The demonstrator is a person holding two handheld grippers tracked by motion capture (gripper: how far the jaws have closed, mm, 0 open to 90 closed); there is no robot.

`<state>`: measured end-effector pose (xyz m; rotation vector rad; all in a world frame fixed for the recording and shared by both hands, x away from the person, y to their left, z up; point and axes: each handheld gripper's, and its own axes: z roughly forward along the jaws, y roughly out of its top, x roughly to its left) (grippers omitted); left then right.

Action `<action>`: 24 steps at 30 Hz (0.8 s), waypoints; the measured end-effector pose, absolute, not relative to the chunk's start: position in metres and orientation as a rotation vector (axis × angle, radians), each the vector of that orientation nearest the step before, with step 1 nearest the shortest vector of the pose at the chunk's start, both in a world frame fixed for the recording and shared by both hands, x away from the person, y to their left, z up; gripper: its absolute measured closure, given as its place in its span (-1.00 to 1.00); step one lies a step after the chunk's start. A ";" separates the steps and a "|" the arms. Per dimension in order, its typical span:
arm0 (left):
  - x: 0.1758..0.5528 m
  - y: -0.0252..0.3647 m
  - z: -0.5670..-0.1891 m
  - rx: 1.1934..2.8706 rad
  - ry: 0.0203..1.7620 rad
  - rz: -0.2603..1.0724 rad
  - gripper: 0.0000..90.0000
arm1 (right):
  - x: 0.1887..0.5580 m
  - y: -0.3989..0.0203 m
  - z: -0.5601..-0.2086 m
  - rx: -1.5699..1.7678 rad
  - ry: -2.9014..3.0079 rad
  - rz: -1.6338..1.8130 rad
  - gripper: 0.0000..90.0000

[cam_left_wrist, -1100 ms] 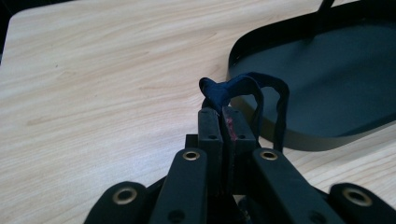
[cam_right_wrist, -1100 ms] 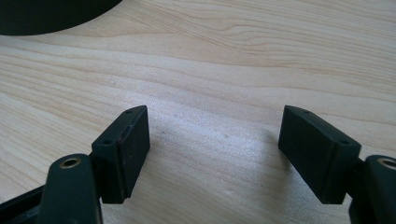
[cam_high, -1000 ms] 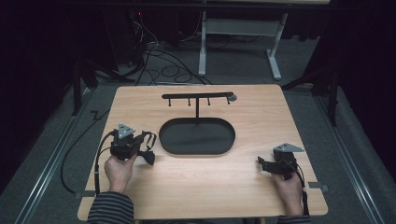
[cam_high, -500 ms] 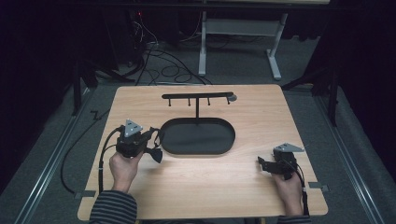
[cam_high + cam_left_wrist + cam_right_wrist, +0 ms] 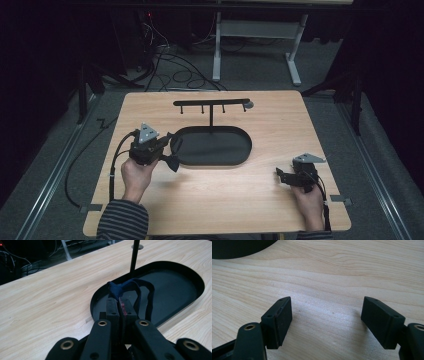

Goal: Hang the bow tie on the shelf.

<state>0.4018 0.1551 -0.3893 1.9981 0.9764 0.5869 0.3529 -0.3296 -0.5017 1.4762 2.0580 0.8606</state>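
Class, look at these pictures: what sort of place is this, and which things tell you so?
Probably a lab or workshop test bench: a bare wooden table in a dark room, loose cables on the floor, and a person's hand-held tongs.

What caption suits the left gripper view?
Left gripper pinching a dark blue band above the black oval tray.

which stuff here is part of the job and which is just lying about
In the job:
- left claw, shut on the dark blue fabric loop
- black oval tray
- black T-shaped hook stand

Lying about:
- right claw, open, on the light wooden table
- cables on the floor
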 end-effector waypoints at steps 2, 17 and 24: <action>0.403 0.152 -0.387 1.996 0.968 0.588 0.94 | 0.353 -0.330 -0.502 1.476 2.058 0.861 -0.42; 0.411 0.136 -0.367 1.999 0.894 0.618 0.95 | 0.353 -0.330 -0.502 1.477 2.057 0.861 -0.42; 0.418 0.131 -0.358 1.990 0.881 0.634 0.95 | 0.353 -0.330 -0.502 1.477 2.058 0.862 -0.42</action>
